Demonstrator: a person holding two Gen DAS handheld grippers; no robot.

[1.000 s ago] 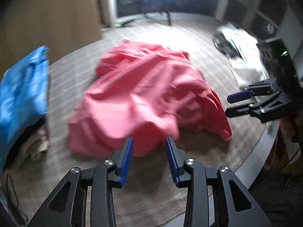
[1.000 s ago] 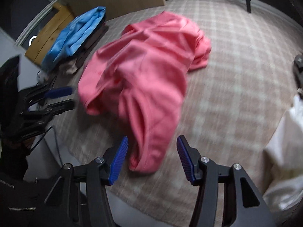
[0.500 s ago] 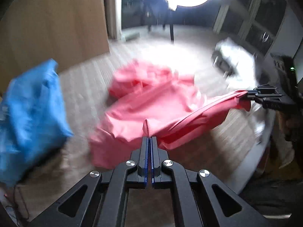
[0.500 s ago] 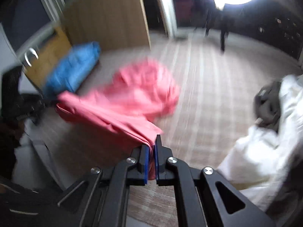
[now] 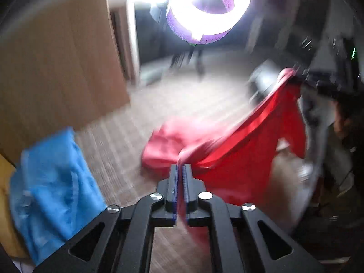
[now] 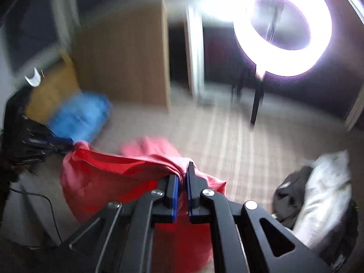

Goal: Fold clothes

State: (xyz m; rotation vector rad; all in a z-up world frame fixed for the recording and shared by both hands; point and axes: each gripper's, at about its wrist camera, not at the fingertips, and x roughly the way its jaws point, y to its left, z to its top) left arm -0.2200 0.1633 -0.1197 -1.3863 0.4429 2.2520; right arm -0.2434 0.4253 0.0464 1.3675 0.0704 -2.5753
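Over the checked surface (image 5: 182, 104), red garment (image 5: 245, 159) stretched mid-air with its far end trailing on the cloth, one edge pinched in the left tool (image 5: 179, 177), another in the right tool (image 6: 180, 182); likely spreading for folding, next calling for an even, flat lay-down.

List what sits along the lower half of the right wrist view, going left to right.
left gripper → red garment → right gripper shut on the garment → black and white clothes pile.
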